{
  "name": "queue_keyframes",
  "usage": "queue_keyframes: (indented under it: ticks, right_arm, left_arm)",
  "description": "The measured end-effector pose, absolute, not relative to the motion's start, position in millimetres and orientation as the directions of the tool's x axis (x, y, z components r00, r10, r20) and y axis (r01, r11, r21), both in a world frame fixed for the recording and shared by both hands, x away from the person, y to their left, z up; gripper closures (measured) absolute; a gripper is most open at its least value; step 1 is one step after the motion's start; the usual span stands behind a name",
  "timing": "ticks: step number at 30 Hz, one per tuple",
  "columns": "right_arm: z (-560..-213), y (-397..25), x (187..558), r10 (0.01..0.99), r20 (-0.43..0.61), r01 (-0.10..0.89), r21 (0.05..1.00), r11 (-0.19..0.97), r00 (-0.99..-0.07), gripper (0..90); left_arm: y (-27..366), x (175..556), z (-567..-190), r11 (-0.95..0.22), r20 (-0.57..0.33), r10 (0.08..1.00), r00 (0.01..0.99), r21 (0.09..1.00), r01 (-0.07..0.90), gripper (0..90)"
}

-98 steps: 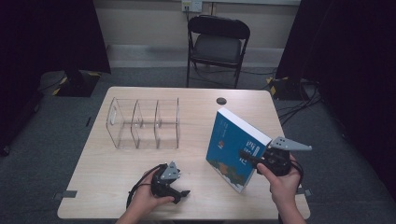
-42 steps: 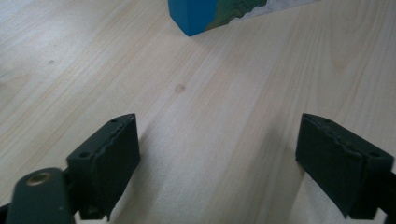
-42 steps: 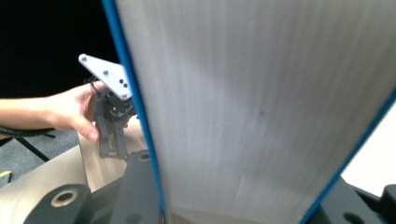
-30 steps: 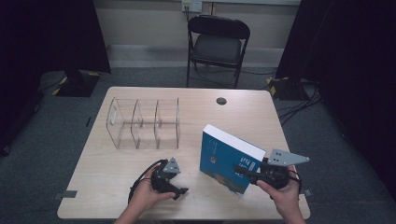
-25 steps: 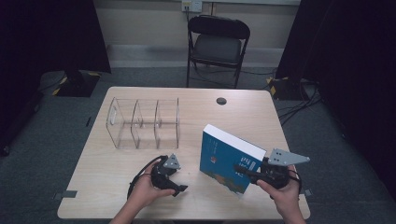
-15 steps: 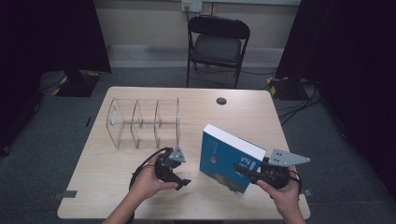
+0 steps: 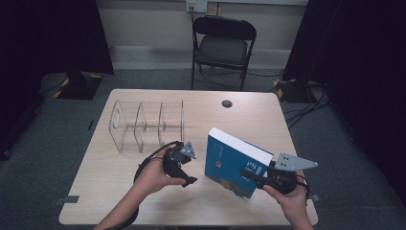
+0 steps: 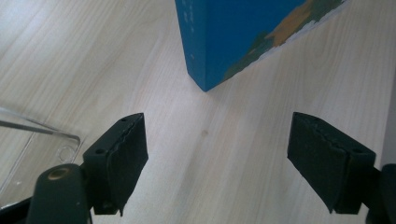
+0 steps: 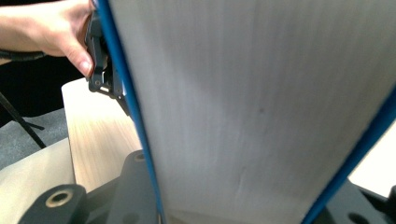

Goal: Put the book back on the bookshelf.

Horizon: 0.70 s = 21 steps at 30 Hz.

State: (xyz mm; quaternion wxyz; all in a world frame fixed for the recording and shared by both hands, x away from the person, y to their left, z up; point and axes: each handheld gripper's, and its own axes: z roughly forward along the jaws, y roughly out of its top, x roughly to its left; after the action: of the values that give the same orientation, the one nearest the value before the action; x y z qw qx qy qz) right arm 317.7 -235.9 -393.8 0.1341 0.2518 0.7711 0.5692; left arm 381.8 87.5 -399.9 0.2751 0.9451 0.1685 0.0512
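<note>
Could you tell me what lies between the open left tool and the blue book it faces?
Only bare wooden tabletop: in the left gripper view, nothing lies between the left tool and the blue book.

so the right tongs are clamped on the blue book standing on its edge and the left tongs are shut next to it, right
Not quite. The left tongs are open, jaws spread wide and empty near the blue book's corner, as the left gripper view shows. The right tongs do clamp the book standing on its edge.
</note>
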Motion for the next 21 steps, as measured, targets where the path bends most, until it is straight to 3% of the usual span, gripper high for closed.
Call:
queue_keyframes:
  ticks: [21]
  right_arm:
    - [-395, -236, 318, 0.539, 0.081, 0.232, 0.948, 0.218, -0.839, 58.8]
  left_arm:
    - [71, 394, -352, -0.831, 0.034, 0.302, 0.953, 0.499, 0.246, 20.9]
